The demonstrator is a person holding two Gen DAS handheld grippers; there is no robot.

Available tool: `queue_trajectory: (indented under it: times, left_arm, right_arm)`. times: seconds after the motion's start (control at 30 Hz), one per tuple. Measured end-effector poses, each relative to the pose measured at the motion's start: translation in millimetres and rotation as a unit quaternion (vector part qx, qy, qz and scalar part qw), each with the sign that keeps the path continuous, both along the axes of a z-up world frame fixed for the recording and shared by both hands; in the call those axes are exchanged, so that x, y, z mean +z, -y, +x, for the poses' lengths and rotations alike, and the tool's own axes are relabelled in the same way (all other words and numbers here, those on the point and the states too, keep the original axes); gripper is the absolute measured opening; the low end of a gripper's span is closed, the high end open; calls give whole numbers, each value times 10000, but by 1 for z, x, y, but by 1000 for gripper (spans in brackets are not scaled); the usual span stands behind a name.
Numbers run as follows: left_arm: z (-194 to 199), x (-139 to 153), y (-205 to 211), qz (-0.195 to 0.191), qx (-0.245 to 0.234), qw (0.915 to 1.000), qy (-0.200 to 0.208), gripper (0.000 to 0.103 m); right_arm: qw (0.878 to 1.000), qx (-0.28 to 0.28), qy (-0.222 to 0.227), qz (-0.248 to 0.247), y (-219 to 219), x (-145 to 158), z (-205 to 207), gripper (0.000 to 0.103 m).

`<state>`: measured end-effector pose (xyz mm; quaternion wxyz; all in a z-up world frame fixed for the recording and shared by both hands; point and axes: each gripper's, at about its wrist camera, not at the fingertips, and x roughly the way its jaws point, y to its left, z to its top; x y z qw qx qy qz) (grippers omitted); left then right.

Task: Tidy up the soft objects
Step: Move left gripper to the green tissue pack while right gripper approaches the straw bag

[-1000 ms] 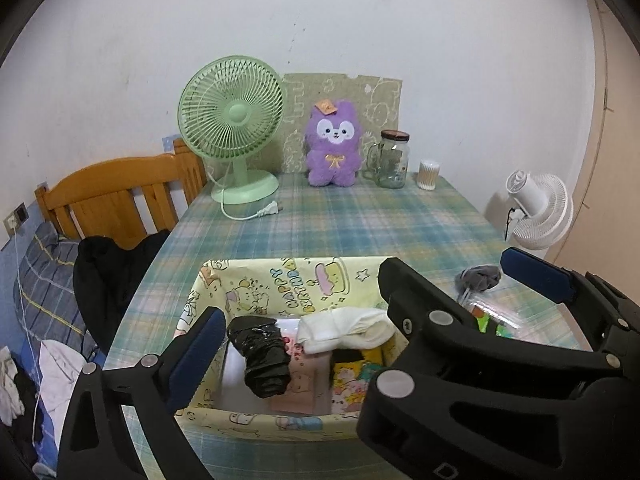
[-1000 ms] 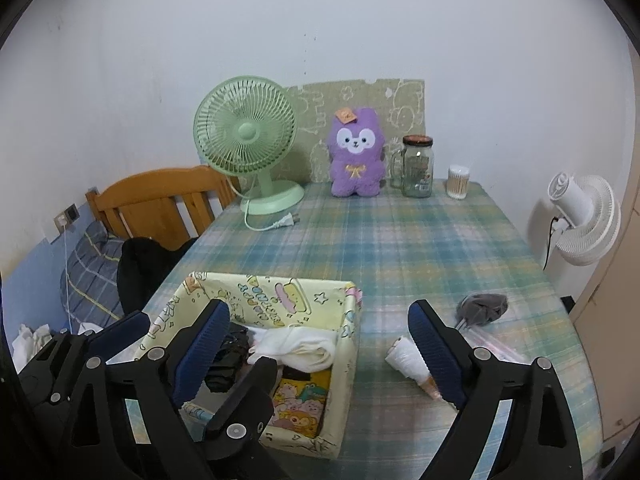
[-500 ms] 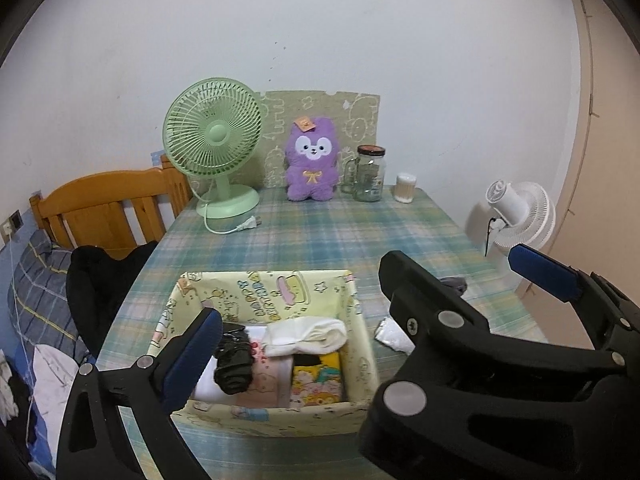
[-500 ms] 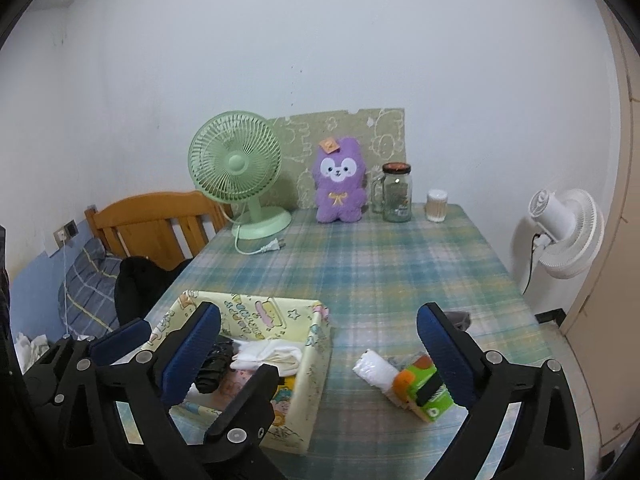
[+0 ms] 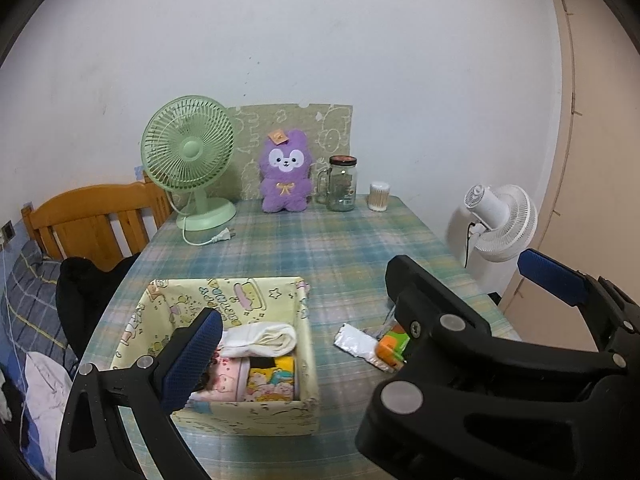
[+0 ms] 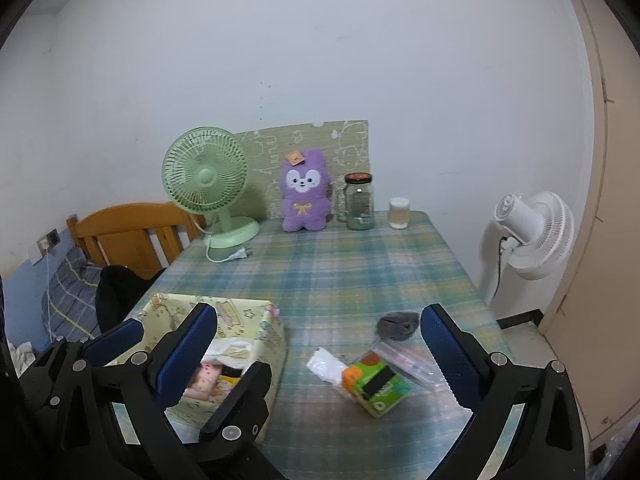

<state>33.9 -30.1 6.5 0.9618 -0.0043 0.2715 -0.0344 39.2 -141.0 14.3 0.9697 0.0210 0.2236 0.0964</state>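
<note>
A yellow cartoon-print fabric box (image 5: pixel 248 410) (image 6: pixel 276 332) sits on the plaid table near its front left. It holds a rolled white cloth (image 5: pixel 260 338) (image 6: pixel 232 350) and folded printed cloths (image 5: pixel 272 378). My left gripper (image 5: pixel 372 308) is open and empty, held above the box and the table. My right gripper (image 6: pixel 320 354) is open and empty above the table right of the box. A small grey cloth (image 6: pixel 398 325) lies on the table to the right. A white packet (image 6: pixel 326 366) (image 5: pixel 356 342) and a green-orange pack (image 6: pixel 376 384) (image 5: pixel 394 346) lie beside it.
A green desk fan (image 5: pixel 192 168), a purple plush (image 5: pixel 285 176), a glass jar (image 5: pixel 342 184) and a cotton-swab tub (image 5: pixel 378 197) stand at the table's far edge. A wooden chair (image 5: pixel 92 224) with dark clothing is left. A white floor fan (image 6: pixel 532 236) stands right.
Both grippers have pulled back and risen away from the box, so more of the table shows. The black item seen in the box earlier is now hidden behind my left finger.
</note>
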Motion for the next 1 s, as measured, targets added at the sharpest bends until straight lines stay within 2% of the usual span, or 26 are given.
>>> queue_trajectory:
  times: [0.2, 0.4, 1.0]
  left_arm:
    - [0, -5, 17, 16, -91, 10000, 9, 103]
    - [-2, -13, 36, 55, -211, 9998, 31, 103]
    - [12, -58, 74, 109, -435, 9980, -452, 103]
  right_arm:
    - [9999, -142, 78, 49, 19, -5, -5, 103]
    - [9999, -52, 43, 122, 37, -14, -6, 103]
    - [9992, -238, -326, 73, 75, -62, 5, 103]
